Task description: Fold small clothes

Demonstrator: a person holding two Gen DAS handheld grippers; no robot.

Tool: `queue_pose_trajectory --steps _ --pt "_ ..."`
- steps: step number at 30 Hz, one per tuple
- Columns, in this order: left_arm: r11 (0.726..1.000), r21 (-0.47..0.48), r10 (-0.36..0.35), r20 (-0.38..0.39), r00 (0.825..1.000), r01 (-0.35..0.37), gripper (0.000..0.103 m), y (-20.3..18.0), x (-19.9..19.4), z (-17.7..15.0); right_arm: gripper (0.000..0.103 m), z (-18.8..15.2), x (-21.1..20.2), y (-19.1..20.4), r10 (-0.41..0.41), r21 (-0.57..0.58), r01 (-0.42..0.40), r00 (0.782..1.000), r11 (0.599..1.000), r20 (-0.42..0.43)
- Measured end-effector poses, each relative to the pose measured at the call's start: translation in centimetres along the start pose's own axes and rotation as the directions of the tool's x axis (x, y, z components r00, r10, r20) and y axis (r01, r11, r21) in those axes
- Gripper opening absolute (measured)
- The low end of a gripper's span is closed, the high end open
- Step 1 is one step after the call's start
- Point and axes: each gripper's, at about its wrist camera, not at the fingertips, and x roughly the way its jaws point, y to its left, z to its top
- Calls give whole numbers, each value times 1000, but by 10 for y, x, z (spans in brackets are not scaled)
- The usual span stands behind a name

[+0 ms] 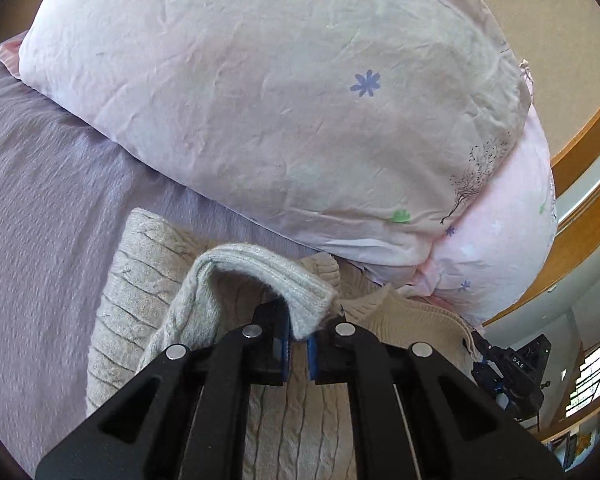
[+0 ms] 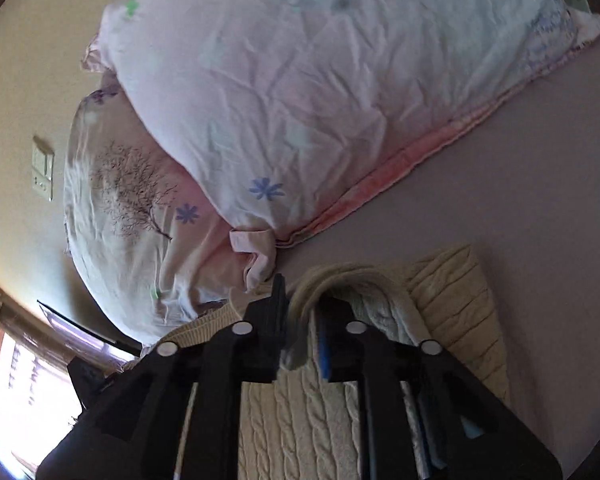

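A cream cable-knit sweater [image 1: 140,300] lies on the purple bed sheet [image 1: 40,200] just in front of the pillows. My left gripper [image 1: 299,338] is shut on a folded, ribbed edge of the sweater [image 1: 260,268], lifted a little off the rest. In the right wrist view the same sweater [image 2: 452,304] lies under my right gripper [image 2: 302,320], which is shut on another raised fold of its edge [image 2: 340,276]. The other gripper shows at the edge of each view: the right gripper [image 1: 512,368] and the left gripper [image 2: 88,376].
Two pale pink flowered pillows [image 1: 280,100] are stacked right behind the sweater, also in the right wrist view [image 2: 300,100]. A wooden headboard [image 1: 580,152] and a beige wall lie beyond. A window [image 2: 24,392] is at the side. Bare sheet [image 2: 540,180] stretches to the right.
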Motion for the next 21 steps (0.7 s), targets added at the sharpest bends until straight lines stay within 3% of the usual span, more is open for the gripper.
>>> queue_pose_trajectory --steps 2,3,4,6,8,11,15,20,21 --pt "1000 6 -13 -15 1000 13 7 1 -7 1 82 2 -7 -11 16 58 -18 999 998 41" --pt "1000 -2 -26 -28 999 26 14 1 -11 2 94 2 -14 -13 29 73 -34 997 997 75" --pt "999 -13 -39 -35 999 38 47 3 -16 4 101 3 -22 -15 -4 85 -5 995 996 104" --pt "999 -33 -6 16 1000 7 102 6 -35 6 101 2 -39 -20 -4 75 -9 985 997 172" --pt "1000 -25 -17 83 996 19 102 12 -60 9 101 3 -50 -26 26 63 -38 982 997 188" --pt "999 -30 30 77 997 -28 102 33 -82 15 101 6 -62 -36 78 74 -94 977 993 197" --pt "995 -52 77 -75 994 -81 81 61 -72 11 101 9 -66 -39 116 88 -135 975 987 191" --pt "998 -65 -32 -205 978 19 78 68 -48 -12 101 11 -72 -39 129 97 -152 969 984 211" --pt "996 -73 -58 -202 978 44 76 67 -46 -16 101 12 -73 -38 131 102 -156 967 982 219"
